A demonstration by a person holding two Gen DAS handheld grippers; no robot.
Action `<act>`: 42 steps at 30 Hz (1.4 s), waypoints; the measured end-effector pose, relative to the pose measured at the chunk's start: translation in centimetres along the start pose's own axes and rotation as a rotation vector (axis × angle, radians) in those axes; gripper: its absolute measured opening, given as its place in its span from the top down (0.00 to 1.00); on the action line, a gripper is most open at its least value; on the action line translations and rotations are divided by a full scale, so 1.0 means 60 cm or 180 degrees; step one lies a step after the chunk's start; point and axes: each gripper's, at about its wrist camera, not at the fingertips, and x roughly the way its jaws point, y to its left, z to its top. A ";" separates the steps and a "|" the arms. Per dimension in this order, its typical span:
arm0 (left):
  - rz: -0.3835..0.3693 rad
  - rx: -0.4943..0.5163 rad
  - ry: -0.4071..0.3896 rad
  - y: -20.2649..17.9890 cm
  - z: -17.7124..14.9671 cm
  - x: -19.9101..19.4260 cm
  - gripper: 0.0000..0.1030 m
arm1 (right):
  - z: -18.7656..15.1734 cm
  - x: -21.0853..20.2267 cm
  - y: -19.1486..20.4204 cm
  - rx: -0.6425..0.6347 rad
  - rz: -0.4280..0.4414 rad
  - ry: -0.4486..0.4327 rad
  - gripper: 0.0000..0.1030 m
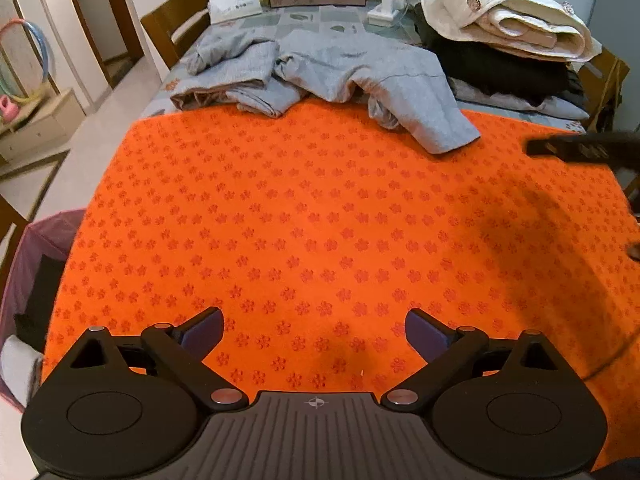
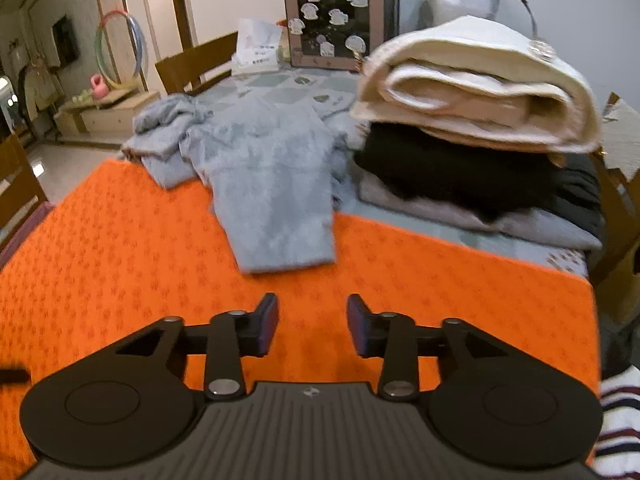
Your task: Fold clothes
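A crumpled grey garment (image 1: 360, 76) lies at the far edge of the orange flower-patterned mat (image 1: 304, 220), one sleeve or leg reaching onto the mat. The right wrist view shows the same grey garment (image 2: 272, 184) straight ahead on the orange mat (image 2: 120, 248). My left gripper (image 1: 314, 332) hovers wide open over the near part of the mat, holding nothing. My right gripper (image 2: 313, 324) is open with only mat between its pads, a short way before the garment's end. It also shows as a dark blurred shape, the right gripper (image 1: 580, 148), at the right edge of the left wrist view.
A stack of folded clothes, cream (image 2: 480, 84) on black (image 2: 472, 168) on grey, sits at the far right. A pink cabinet (image 2: 336, 12), paper bag (image 2: 258, 48) and wooden chair (image 2: 196, 64) stand behind. A pink bin (image 1: 28, 280) is at the left table edge.
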 end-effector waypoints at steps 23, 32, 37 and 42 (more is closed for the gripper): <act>0.0150 -0.0186 -0.0155 0.060 0.047 0.023 0.12 | 0.129 0.192 -0.001 0.0301 0.0645 -0.0126 0.96; -0.0215 -0.0565 -0.0493 0.076 0.113 -0.026 0.23 | 0.087 0.033 0.139 -0.0784 0.0813 -0.0370 0.96; -0.0539 -0.0632 -0.0531 0.061 0.127 -0.045 0.23 | 0.037 -0.040 0.208 -0.1216 0.1062 -0.0251 0.96; -0.0623 -0.0365 -0.0353 0.027 0.116 -0.030 0.23 | -0.023 -0.096 0.280 -0.1659 0.1480 -0.0016 0.95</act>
